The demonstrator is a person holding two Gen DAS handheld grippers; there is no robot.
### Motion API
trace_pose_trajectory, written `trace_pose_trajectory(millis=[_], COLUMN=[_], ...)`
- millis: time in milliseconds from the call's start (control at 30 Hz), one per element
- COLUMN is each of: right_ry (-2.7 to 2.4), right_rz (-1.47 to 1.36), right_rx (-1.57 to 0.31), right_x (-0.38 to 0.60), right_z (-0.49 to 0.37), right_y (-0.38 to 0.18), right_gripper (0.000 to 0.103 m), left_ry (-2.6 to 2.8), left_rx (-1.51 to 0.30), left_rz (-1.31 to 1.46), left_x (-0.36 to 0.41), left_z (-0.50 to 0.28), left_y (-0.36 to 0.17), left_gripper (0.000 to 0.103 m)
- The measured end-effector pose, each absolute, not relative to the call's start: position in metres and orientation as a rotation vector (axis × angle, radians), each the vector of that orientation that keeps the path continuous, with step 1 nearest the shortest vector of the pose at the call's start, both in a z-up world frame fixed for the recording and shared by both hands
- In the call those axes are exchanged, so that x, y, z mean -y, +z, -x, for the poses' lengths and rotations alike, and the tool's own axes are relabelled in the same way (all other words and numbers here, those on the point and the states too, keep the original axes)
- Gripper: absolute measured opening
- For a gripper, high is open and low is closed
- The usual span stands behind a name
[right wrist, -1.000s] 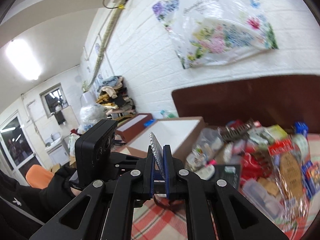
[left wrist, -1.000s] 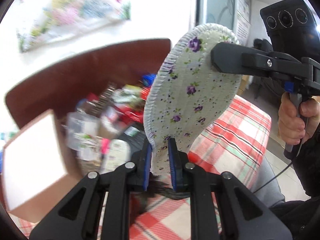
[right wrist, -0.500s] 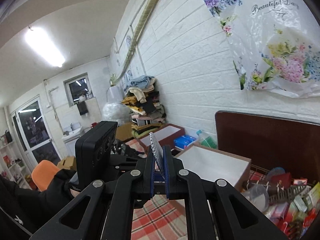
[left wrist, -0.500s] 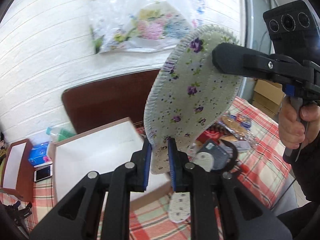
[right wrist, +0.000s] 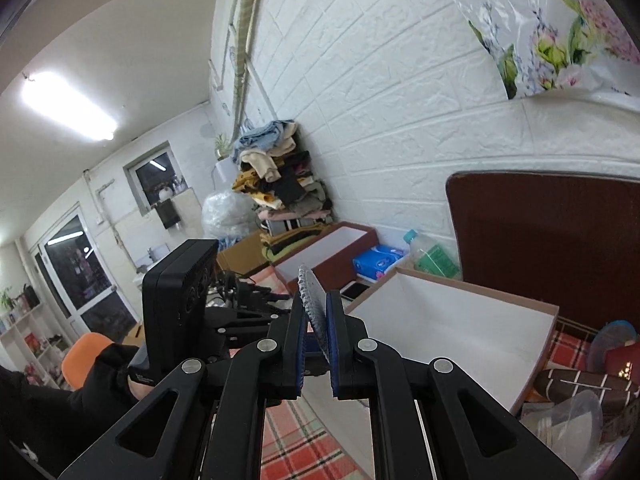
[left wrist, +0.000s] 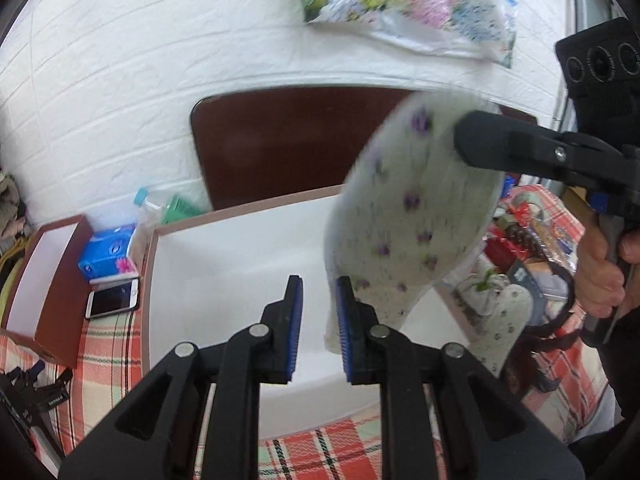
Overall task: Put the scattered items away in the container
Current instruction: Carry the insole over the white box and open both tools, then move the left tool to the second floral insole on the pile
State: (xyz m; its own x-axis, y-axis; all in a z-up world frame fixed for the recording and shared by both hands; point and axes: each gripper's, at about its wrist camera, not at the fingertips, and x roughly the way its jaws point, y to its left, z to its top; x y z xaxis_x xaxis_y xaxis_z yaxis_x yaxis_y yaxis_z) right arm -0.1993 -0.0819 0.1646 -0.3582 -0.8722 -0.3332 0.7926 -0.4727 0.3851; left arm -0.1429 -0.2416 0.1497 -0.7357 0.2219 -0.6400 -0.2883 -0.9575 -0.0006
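Looking along my left gripper (left wrist: 319,320), I see its jaws have just been opening: the floral insole (left wrist: 412,224), pale cloth dotted with small purple flowers and blurred here, hangs between them, its lower end against the right pad only, so nothing is clamped. It hangs over the white-lined box (left wrist: 224,280) with brown walls. A second insole (left wrist: 510,332) lies just right of the box on the plaid tabletop (left wrist: 108,344). My right gripper (left wrist: 472,140) meets the insole's upper end.

From the right wrist, the insole (right wrist: 314,308) shows edge-on, grey and ribbed, leaning on one blue pad; my right gripper (right wrist: 316,340) has just been opening, a gap on the other side. The box (right wrist: 460,320) lies ahead.
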Motion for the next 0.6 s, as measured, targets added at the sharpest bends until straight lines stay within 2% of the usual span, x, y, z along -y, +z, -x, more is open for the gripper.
trace_pose_trajectory(millis=[33,67,100,467,500,567,600], right_ry=[-2.005,-2.030,-2.041,-2.126,-2.137,-2.162,-2.176], right_rz=[-0.623,-0.625,-0.603,-0.612,-0.620,-0.640,-0.655], right_rx=[0.180,0.180,0.188,0.241,0.247,0.268,0.283], right_x=[0.082,0.081,0.077,0.025,0.018,0.001,-0.009], right_z=[0.202,0.204,0.203,0.174,0.169,0.160,0.154], right_y=[0.161,0.158,0.157,0.160,0.160,0.156,0.153], right_gripper=[0.054,0.096,0.103,0.103,0.103,0.103,0.103], left_ry=[2.714,2.732,2.755,2.751,2.744,2.716,2.701], left_rx=[-0.143,-0.147,-0.152,-0.138,-0.132,-0.124,-0.121], left_rz=[1.000,1.012,1.009,1.002,0.999,0.999,0.996], left_x=[0.243,0.243,0.243,0.224,0.221,0.212,0.207], left_z=[0.146,0.148,0.149,0.127,0.122,0.111,0.104], left_y=[0.145,0.143,0.141,0.136,0.135,0.133,0.130], left_gripper=[0.048,0.073,0.079,0.083,0.085,0.101,0.103])
